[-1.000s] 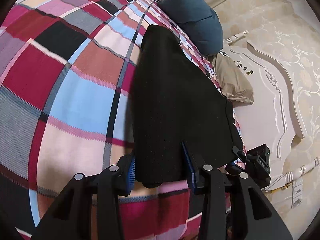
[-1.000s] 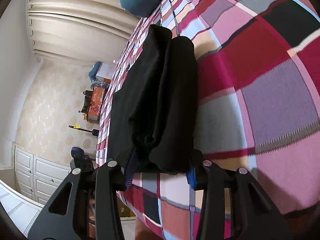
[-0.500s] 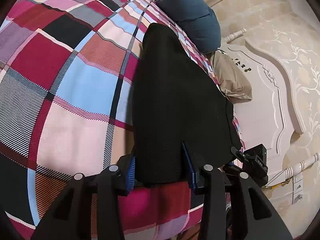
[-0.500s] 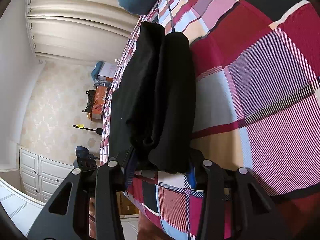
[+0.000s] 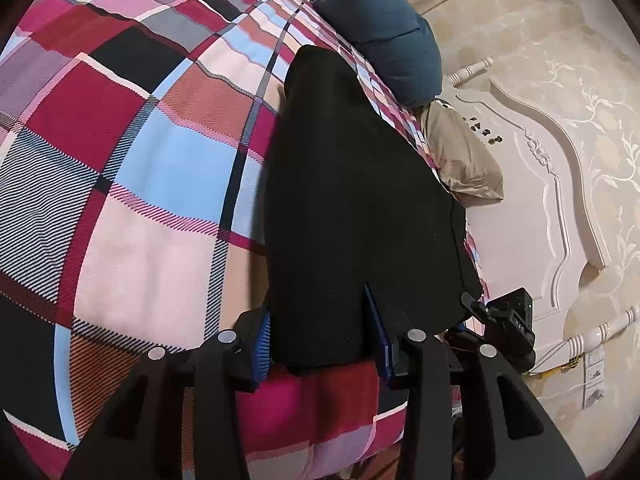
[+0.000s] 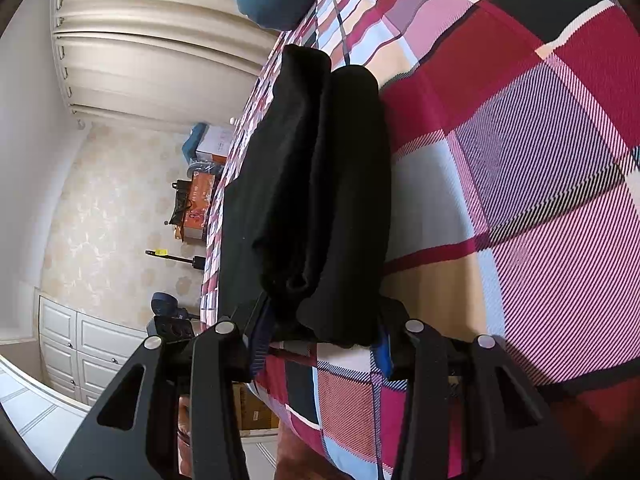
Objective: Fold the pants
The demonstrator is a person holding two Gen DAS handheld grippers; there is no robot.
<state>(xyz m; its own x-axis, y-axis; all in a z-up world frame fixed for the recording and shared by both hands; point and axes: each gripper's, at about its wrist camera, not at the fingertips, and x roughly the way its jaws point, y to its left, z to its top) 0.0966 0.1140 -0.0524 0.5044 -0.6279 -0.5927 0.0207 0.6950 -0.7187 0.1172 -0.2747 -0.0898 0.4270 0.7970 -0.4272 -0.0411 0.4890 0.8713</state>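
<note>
The black pants (image 5: 352, 200) lie lengthwise on the plaid bedspread (image 5: 140, 184), folded into a long narrow stack. My left gripper (image 5: 318, 332) is shut on one end of the pants, the cloth filling the gap between its blue pads. My right gripper (image 6: 320, 336) is shut on the other end, where the pants (image 6: 320, 184) show as two thick rolled layers side by side. Each gripper holds its end low, close to the bedspread (image 6: 520, 200). The other gripper's body (image 5: 508, 324) shows at the right in the left wrist view.
A dark blue pillow (image 5: 392, 44) and a beige pillow (image 5: 464, 160) lie at the head of the bed against a white carved headboard (image 5: 552, 208). Curtains (image 6: 152, 52), white cabinets (image 6: 80, 352) and boxes (image 6: 200, 196) stand beyond the bed's edge.
Both grippers stay shut on the pants' ends. Both have moved slightly over the bedspread with the pants, which look a little flatter and lower on the bed.
</note>
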